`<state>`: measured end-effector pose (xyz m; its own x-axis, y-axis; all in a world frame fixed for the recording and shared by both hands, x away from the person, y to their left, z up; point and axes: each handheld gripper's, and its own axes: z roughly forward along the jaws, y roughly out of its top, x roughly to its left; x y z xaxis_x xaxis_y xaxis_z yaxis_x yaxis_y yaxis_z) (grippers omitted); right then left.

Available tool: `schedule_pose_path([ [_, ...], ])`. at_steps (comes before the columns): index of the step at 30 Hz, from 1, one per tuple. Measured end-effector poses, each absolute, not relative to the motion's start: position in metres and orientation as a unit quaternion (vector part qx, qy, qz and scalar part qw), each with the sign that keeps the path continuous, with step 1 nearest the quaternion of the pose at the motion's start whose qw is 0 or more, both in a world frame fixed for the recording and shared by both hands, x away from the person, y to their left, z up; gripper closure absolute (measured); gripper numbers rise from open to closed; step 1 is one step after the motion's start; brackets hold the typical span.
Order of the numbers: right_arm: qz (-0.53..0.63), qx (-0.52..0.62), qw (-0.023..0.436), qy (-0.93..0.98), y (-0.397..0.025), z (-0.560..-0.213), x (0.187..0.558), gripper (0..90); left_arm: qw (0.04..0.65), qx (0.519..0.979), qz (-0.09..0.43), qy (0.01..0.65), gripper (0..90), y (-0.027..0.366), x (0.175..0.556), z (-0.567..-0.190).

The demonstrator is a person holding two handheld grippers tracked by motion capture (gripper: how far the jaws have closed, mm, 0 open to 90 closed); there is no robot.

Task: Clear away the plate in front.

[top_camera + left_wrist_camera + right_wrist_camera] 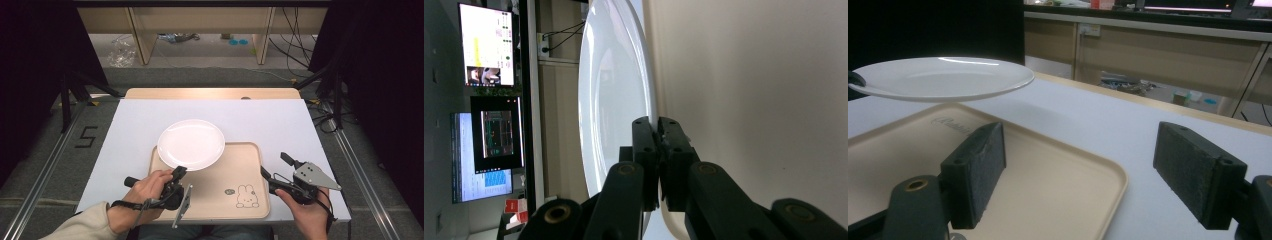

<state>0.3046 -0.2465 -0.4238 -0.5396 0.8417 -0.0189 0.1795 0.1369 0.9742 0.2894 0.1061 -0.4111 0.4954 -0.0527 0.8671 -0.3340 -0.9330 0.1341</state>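
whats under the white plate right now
The white plate is held clear in the air by the left gripper over the beige tray's far corner and the white table. The tray patch below it is hidden from above.

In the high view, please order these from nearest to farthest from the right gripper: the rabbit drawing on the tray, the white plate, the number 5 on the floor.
From the right gripper:
1. Rabbit drawing, just to its left on the tray's near right corner.
2. White plate, farther left, held over the tray's far left part.
3. Number 5, on the floor beyond the table's left edge.
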Motion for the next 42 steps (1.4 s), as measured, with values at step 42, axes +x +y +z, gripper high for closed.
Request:
schedule_pose_path([
  [42,0.537,0.374,0.302,0.693,-0.247,-0.424,0.304,22.3,0.157,0.87,0.443,-0.15,87.0,0.089,0.275,-0.428],
])
